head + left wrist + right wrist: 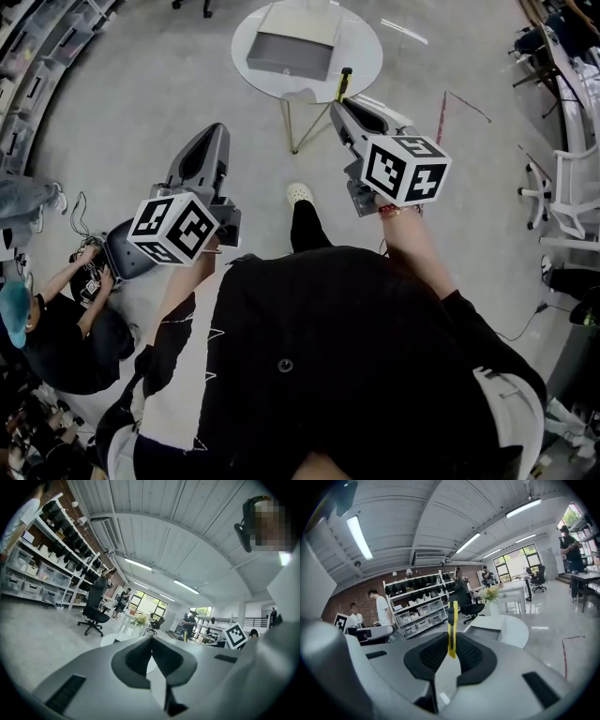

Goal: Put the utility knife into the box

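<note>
The person stands on a pale grey floor with a tool in each hand, both held out at about waist height towards a small round table. The right gripper has its jaws clamped on the utility knife. In the right gripper view the knife is a slim yellow body with a black end, pinched at its lower part between the dark pads and standing straight out past the tips of the right gripper. From the head view the knife's far end lies over the near edge of the table, so it is in the air and not inside anything. The box is grey, sits on the table top towards the far side, and is apart from the knife. The right gripper view shows the same box on the white table, with a bunch of flowers behind it. The left gripper is held lower and to the left, well apart from the table. Its own view shows the left gripper with its jaws pressed together and nothing between them. Beyond it are a black office chair and long shelves of bins. A white shoe shows between the two tools, and another person sits on the floor at the lower left.
</note>
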A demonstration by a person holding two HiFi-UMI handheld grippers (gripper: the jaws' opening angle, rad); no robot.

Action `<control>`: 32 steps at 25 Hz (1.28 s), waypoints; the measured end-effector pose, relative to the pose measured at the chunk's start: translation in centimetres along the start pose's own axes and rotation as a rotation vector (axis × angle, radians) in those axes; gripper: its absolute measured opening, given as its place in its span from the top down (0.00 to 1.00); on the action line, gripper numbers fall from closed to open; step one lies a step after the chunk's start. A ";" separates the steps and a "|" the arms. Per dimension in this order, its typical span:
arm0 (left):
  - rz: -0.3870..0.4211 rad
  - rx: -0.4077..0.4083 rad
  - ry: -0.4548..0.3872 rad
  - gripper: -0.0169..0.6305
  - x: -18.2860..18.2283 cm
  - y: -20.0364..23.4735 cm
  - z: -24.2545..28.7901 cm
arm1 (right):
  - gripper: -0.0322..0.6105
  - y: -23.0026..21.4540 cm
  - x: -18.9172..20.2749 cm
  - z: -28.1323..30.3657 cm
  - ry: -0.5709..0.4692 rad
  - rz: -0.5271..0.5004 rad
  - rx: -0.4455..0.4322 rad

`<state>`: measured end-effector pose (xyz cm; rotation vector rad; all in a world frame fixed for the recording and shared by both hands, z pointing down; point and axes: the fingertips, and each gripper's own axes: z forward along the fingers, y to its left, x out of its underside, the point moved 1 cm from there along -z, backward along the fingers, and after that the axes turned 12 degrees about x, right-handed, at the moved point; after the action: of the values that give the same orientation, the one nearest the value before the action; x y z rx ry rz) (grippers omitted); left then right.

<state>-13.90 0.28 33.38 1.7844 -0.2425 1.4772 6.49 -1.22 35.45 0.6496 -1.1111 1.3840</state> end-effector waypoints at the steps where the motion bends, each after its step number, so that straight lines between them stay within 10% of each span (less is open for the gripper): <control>1: 0.000 -0.005 -0.006 0.96 -0.4 0.6 0.6 | 0.86 -0.2 -0.5 0.8 0.001 -0.002 -0.003; 20: 0.009 -0.063 -0.066 0.96 -6.7 9.1 15.2 | 0.86 -5.7 -10.6 16.1 0.008 -0.034 -0.083; 32: -0.006 -0.162 -0.107 0.96 -7.3 13.2 17.5 | 0.86 -7.4 -9.8 23.9 0.106 -0.079 -0.147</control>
<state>-10.96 -22.63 32.60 1.7331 -0.3992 1.3203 9.74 -27.78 37.83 0.5028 -1.0799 1.2418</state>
